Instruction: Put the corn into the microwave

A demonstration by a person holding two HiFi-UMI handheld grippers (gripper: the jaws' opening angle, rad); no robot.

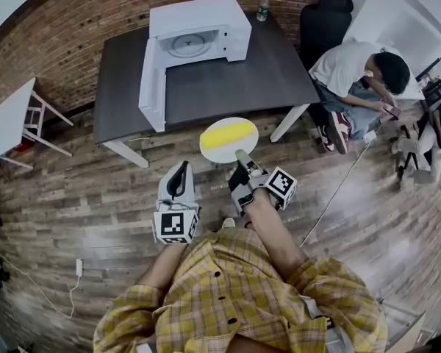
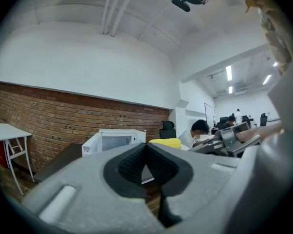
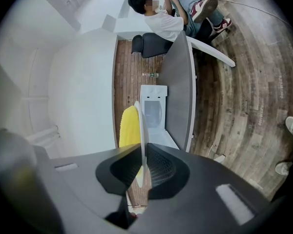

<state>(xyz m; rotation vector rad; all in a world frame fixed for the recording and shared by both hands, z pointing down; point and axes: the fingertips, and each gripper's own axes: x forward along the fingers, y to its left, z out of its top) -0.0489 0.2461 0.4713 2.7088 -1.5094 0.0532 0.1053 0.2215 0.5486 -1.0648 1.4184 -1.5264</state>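
At the far left a small white table (image 1: 7, 120) stands on the wood floor (image 1: 81, 219) by the brick wall. Next comes the dark tabletop (image 1: 220, 87), carrying the white microwave (image 1: 206, 28) at its back edge, its door (image 1: 151, 87) swung wide open toward the left. The left gripper (image 1: 181, 173) hangs in front of the tabletop with its jaws clenched together on nothing. Just right of it, the right gripper (image 1: 244, 159) has its jaws pinched on the near rim of a round white plate (image 1: 213, 149), held level above the floor just short of the tabletop's front edge. The yellow corn (image 1: 226, 133) lies across that plate, well outside the microwave. Further right a bottle (image 1: 262, 6) stands behind the microwave, then a black chair (image 1: 325, 20), and a person (image 1: 353, 68) sits bent forward.
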